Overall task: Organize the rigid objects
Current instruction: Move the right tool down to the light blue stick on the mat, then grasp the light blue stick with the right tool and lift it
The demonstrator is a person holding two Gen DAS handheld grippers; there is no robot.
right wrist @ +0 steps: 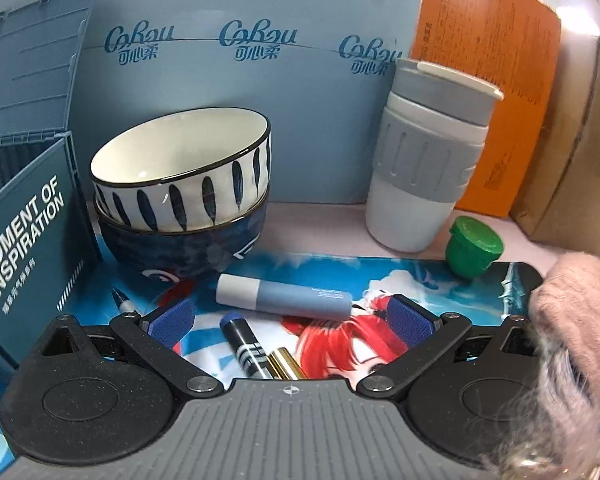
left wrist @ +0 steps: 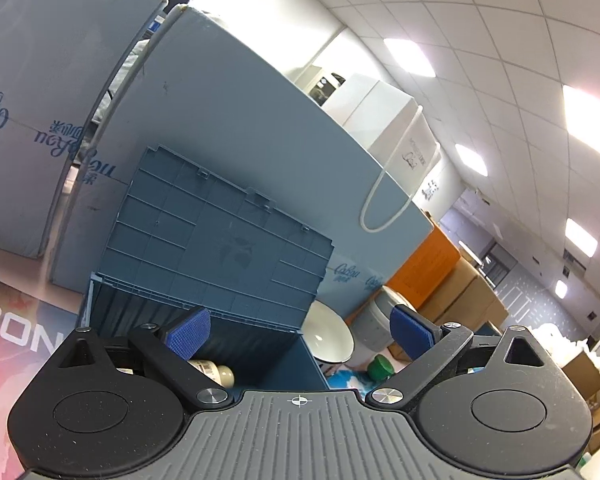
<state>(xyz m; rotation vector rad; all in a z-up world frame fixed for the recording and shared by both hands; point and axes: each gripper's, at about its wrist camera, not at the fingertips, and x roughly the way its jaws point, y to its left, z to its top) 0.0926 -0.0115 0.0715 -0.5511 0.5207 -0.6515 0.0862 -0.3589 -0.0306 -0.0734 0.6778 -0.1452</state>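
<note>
Bowls (right wrist: 180,184) stacked beside bin (right wrist: 28,240); right gripper (right wrist: 292,320) fingers wide, empty; left gripper (left wrist: 300,330) likewise.

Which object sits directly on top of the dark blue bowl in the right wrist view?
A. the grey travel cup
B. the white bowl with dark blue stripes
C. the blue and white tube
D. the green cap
B: the white striped bowl is nested, slightly tilted, in the dark blue bowl, while the green cap, the travel cup and the tube stand or lie apart from it.
</note>
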